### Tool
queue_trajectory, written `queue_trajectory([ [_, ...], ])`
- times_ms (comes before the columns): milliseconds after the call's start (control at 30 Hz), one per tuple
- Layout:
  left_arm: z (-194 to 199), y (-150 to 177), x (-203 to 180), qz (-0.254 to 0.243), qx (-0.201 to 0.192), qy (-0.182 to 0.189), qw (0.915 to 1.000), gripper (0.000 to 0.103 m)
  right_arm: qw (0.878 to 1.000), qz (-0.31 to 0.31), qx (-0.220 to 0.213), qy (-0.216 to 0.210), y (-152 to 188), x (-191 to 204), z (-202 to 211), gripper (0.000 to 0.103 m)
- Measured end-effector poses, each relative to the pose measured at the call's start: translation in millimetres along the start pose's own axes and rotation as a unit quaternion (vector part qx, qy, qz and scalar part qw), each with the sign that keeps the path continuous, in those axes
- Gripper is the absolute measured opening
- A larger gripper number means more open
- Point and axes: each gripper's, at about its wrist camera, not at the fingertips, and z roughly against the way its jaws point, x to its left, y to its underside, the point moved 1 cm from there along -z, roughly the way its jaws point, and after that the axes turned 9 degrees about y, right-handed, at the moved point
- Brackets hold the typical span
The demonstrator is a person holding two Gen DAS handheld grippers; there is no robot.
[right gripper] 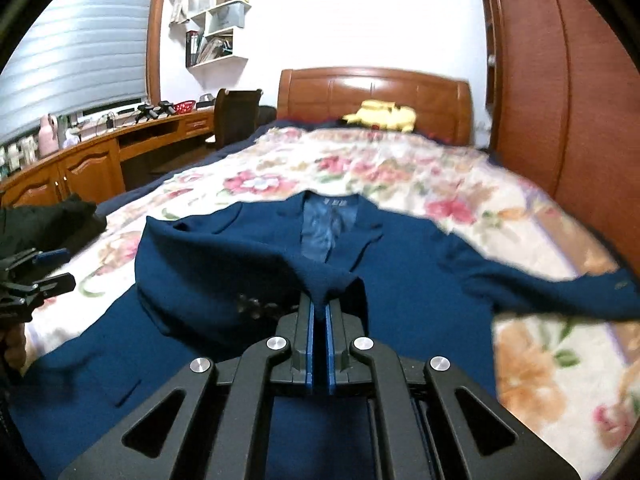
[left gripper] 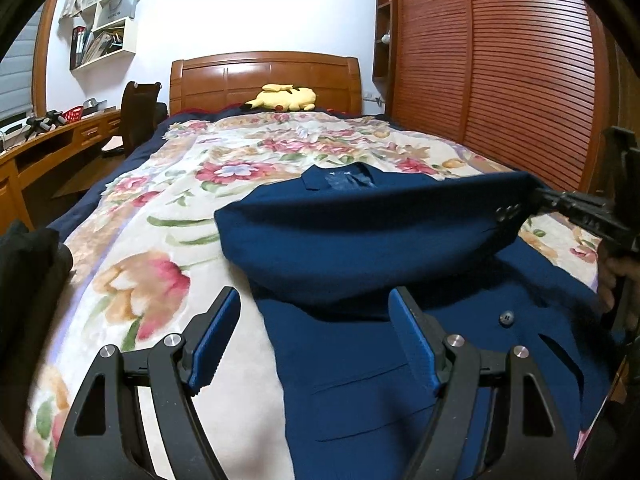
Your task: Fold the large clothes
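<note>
Our navy jacket (right gripper: pixel 400 264) lies on the floral bedspread (left gripper: pixel 168 184). Our right claw (right gripper: pixel 319 308) pinches its sleeve (left gripper: pixel 360 224); our left claw (left gripper: pixel 314 312) gapes above the hem. A yellow plush (left gripper: pixel 282 98) sits by the headboard (left gripper: pixel 264 80).

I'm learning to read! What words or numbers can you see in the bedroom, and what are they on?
Grey bag on the wall shelf: faint letters, too blurred to read.
Label inside the blue jacket collar: too blurred to read.
Books on the shelf: too small to read.
Nothing else carries writing.
</note>
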Motion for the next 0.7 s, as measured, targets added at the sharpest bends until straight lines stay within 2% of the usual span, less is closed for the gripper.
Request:
queue_trajectory([
  [100,-1,-2,-2,0.003,-0.001,0.008,1.0,0.077,0.999,0.013,-0.01,0.036,-4,-4,20,0.004],
  [200,-1,-4,-7,0.002,-0.005,0.013,0.9999,0.077,0.995,0.008,-0.023,0.1,-2,-18,38,0.004],
  [333,-1,-6,-13,-0.001,-0.008,0.021,0.9997,0.077,0.987,0.001,0.026,0.158,12,-46,38,0.004],
  [467,-1,-7,-17,-0.003,-0.009,0.029,0.9995,0.077,0.982,-0.019,0.076,0.169,25,-68,35,0.004],
  [567,-1,-7,-18,-0.006,-0.008,0.027,0.9996,0.077,0.979,-0.019,0.086,0.184,26,-71,40,0.004],
  [700,-1,-8,-17,-0.003,-0.007,0.026,0.9996,0.077,0.979,-0.009,0.103,0.175,17,-53,44,0.005],
])
